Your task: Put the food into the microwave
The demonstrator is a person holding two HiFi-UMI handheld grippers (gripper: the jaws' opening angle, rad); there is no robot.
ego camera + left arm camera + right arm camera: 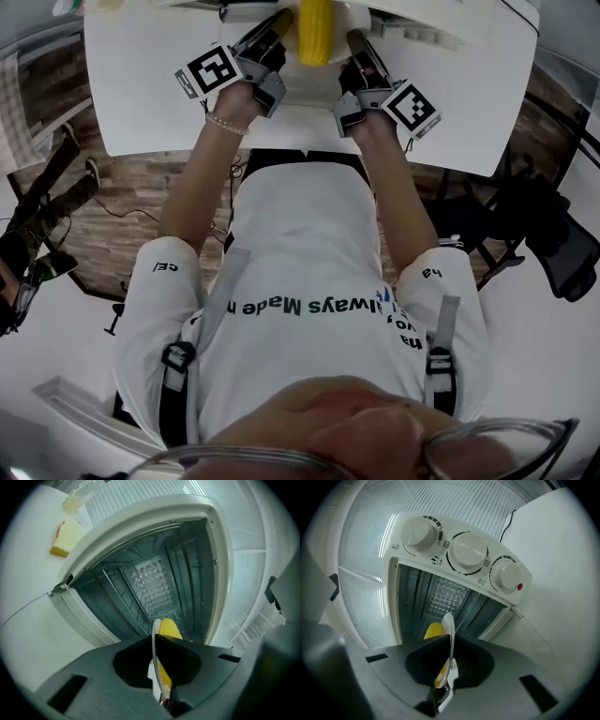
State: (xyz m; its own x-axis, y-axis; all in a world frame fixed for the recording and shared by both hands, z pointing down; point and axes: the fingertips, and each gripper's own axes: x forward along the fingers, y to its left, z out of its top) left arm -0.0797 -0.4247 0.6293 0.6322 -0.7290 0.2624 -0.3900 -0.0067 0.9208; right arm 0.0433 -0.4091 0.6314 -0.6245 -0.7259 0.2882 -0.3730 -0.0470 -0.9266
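A yellow corn cob (315, 33) lies on a white plate (309, 86), held over the white table. My left gripper (270, 45) is shut on the plate's left rim and my right gripper (362, 54) on its right rim. In the left gripper view the plate rim (154, 641) stands on edge between the jaws of the left gripper (157, 641), with the corn (168, 629) beyond it. Straight ahead is the microwave's open dark cavity (150, 581) with a wire rack. In the right gripper view the right gripper (449, 644) pinches the plate rim (449, 625), the corn (433, 631) to its left.
The microwave's white front carries three knobs (466, 550) beside the opening (440, 595). A piece of yellow cake or bread (65, 537) and a clear glass (77, 498) lie on the table left of the microwave. The white table's (141, 103) front edge runs just before my arms.
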